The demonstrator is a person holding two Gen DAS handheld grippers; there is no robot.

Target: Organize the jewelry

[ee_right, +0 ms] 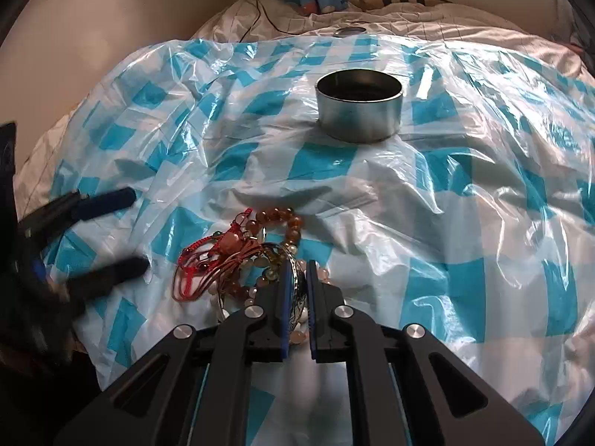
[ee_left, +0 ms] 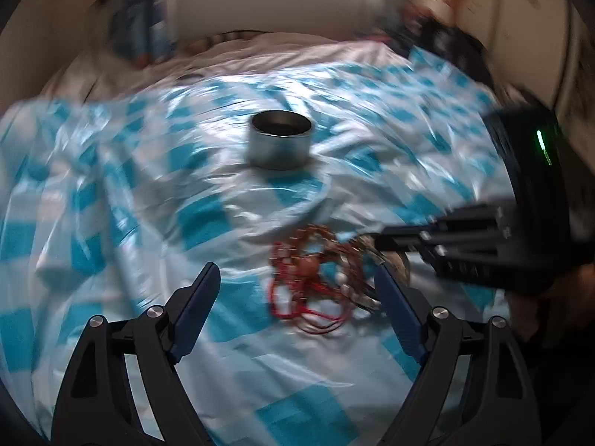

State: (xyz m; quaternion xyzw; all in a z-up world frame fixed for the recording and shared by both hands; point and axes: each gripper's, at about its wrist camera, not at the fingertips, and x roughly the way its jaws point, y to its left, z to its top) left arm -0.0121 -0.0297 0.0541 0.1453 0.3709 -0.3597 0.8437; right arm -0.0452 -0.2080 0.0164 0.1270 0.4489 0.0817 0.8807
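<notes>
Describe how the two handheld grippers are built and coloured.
Both are alike: the left gripper and right gripper have black angular linkage arms with silver round pivot bolts and dark blue finger pads. The right gripper's black body carries a thin green light.

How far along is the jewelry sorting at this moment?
Early. Done: nothing clearly; the metal tin stands open, its contents too dark to tell. In hand: the right tool is shut on a metal bangle at the near edge of the jewelry pile. The left tool is open, holding nothing. Left: the red cord bracelets and amber bead bracelet still lie tangled on the checked plastic sheet.
</notes>
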